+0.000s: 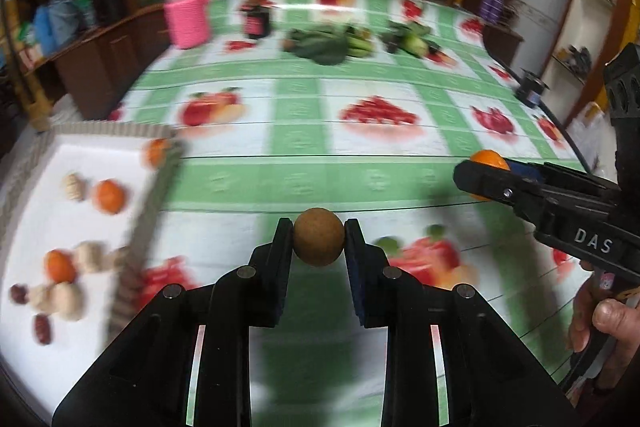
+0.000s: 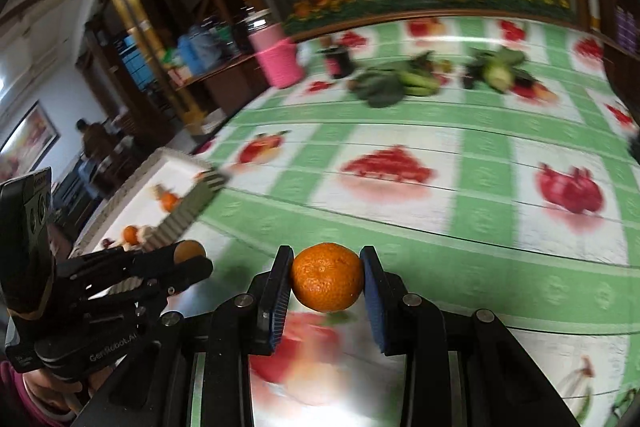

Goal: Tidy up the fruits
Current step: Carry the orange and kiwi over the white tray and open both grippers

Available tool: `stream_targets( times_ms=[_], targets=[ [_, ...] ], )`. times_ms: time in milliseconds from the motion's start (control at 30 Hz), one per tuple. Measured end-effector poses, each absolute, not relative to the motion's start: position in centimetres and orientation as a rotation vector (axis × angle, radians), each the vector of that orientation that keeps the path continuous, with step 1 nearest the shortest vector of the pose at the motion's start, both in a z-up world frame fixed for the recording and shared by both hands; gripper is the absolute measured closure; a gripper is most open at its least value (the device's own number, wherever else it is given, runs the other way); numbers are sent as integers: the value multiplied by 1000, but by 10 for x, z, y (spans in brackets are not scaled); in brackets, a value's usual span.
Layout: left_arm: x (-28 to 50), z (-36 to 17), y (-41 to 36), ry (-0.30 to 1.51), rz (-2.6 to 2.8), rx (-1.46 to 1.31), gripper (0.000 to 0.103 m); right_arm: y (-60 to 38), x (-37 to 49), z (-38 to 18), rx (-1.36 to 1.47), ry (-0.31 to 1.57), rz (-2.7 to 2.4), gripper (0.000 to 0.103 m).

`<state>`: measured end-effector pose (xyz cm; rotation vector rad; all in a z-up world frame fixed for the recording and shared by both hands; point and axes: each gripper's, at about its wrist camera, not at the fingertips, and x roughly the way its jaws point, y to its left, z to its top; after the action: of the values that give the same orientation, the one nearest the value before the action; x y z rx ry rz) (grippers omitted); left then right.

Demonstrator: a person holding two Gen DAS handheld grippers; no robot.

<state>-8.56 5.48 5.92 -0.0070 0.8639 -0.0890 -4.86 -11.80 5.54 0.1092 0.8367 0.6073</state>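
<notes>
My left gripper [image 1: 319,239] is shut on a round brown fruit [image 1: 319,237] and holds it above the table. My right gripper [image 2: 327,277] is shut on an orange tangerine [image 2: 327,277], also held above the table. The right gripper shows at the right of the left wrist view [image 1: 486,179]; the left gripper shows at the left of the right wrist view [image 2: 192,259]. A white tray [image 1: 36,223] with a ribbed rim lies at the left and holds several tangerines [image 1: 109,195], pale nuts and red dates. The tray also shows in the right wrist view [image 2: 168,167].
The table has a green and white checked cloth [image 1: 304,143] with fruit prints. At the far side stand a pink sleeved bottle [image 1: 186,7], a dark jar [image 1: 255,19] and piles of green vegetables [image 1: 328,45]. Wooden shelves [image 1: 72,27] stand at the left.
</notes>
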Motion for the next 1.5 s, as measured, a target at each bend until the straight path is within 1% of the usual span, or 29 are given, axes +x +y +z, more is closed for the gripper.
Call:
stream_targets(
  times_ms=[367,700,1067,1500],
  targets=[
    [-137,76,161,813,105,-72,78,-9,-70,68,-21,827,790,70],
    [-173,76,243,792,308,-122,78,66,-83,73,-103,821,924,70],
    [-188,58,286,803,422,-162,78,129,-108,62,-204,860,1054,70],
    [-187,45,296,814,439,-178,78,171,-131,41,-325,903,1136,70]
  ],
)
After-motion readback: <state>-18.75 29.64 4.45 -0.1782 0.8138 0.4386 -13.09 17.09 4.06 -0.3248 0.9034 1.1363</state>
